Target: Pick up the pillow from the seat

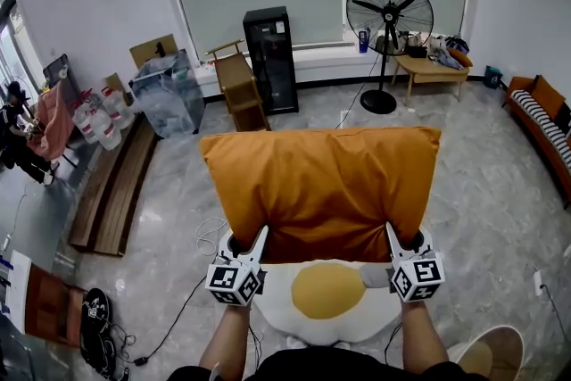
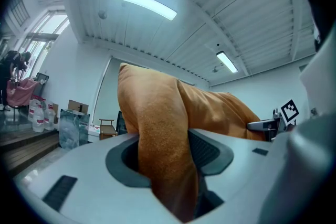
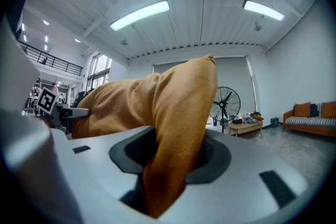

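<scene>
A big orange pillow (image 1: 326,187) hangs in the air in front of me, held up by its two lower corners. My left gripper (image 1: 243,250) is shut on the lower left corner, and in the left gripper view the orange fabric (image 2: 163,160) is pinched between the jaws. My right gripper (image 1: 406,247) is shut on the lower right corner, with the orange fabric (image 3: 173,155) squeezed between its jaws. Below the pillow sits the seat, a white cushion with a yellow centre like a fried egg (image 1: 327,292).
Grey tiled floor all round. A black cabinet (image 1: 270,58) and a wooden stand (image 1: 239,89) are behind the pillow. A standing fan (image 1: 388,22) and a low table (image 1: 433,67) are at the back right, an orange sofa (image 1: 544,116) at the right, wooden planks (image 1: 111,183) at the left.
</scene>
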